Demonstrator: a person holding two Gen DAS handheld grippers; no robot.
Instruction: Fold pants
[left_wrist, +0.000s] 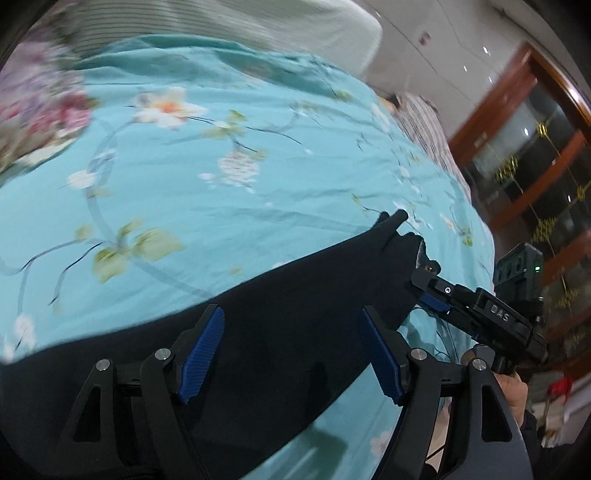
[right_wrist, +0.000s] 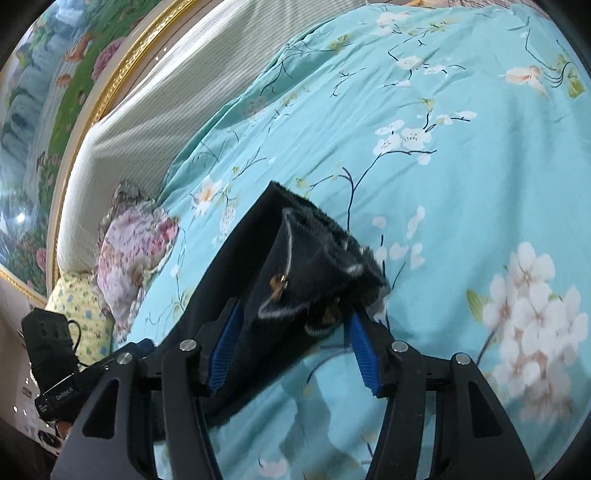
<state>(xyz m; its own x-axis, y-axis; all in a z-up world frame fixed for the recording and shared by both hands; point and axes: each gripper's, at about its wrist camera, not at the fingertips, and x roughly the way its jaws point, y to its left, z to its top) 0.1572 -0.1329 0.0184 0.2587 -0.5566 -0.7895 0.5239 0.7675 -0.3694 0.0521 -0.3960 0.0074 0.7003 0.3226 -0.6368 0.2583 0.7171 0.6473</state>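
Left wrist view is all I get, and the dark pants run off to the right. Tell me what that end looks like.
Observer: In the right wrist view the pants end in a folded-over waistband with a small gold zipper pull.
Operator: Report the right hand-held gripper.
Observer: The right hand-held gripper is open; the waist end lies between its blue pads, unpinched.
Operator: Say what's beyond the pants.
Observer: A pink floral pillow sits against the striped headboard, apart from the pants.
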